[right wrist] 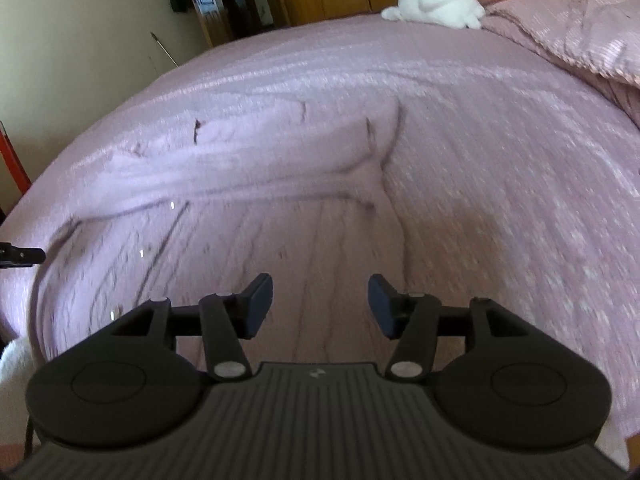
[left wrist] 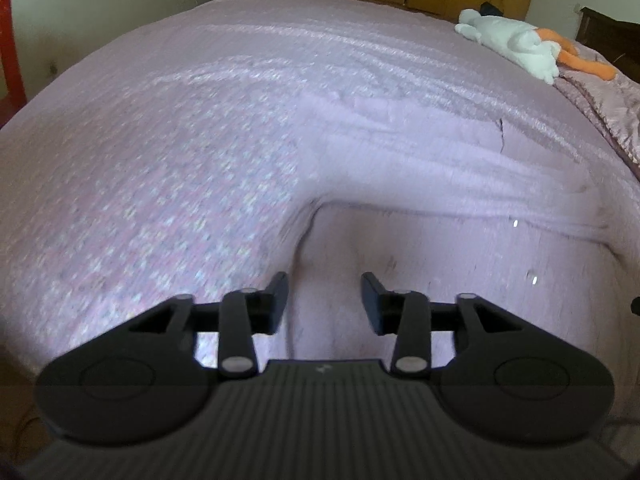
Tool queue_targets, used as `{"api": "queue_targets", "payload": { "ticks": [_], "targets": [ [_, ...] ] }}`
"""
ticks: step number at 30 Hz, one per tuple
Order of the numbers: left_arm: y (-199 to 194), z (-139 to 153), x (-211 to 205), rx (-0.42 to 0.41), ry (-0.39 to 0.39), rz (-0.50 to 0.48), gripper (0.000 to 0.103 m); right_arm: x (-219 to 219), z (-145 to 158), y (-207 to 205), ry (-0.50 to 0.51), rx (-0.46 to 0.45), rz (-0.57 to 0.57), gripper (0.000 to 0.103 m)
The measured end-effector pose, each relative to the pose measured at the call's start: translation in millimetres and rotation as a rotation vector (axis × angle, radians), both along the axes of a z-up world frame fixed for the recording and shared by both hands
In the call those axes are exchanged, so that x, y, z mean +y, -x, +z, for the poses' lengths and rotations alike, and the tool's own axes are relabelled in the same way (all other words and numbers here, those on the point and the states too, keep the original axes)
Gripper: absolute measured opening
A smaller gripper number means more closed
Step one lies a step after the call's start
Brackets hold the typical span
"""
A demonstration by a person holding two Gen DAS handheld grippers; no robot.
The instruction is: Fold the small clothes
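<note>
Fingers (left wrist: pixel 280 300) of the left gripper (left wrist: pixel 324 300) and right gripper (right wrist: pixel 320 304) stand wide, holding nothing. Pink garment (right wrist: pixel 248 216) lies spread near the bed's (left wrist: pixel 160 140) front edge, apparently still unfolded; folding looks barely begun.

No readable text, label or number shows in either view; only a small pale mark sits on each gripper body (left wrist: pixel 321 369), perhaps a logo, too small and blurred to make out.
</note>
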State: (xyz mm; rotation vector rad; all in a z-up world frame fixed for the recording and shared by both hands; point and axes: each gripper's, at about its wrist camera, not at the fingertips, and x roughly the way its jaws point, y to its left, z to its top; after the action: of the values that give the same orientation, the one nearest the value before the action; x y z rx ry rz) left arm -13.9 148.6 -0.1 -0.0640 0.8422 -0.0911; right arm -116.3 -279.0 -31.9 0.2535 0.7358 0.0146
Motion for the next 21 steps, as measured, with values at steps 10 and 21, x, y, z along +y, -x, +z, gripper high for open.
{"api": "queue_targets", "payload": {
  "ticks": [10,21],
  "targets": [
    [35.2,-16.5,17.6,0.042,-0.025,0.032,0.052,0.2,-13.2,45.6,0.012,0.069,-0.041,0.061],
    [51.0,-42.5,19.4,0.12,0.08,0.023,0.057,13.2,-23.9,49.7,0.01,0.107,0.011,0.074]
  ]
}}
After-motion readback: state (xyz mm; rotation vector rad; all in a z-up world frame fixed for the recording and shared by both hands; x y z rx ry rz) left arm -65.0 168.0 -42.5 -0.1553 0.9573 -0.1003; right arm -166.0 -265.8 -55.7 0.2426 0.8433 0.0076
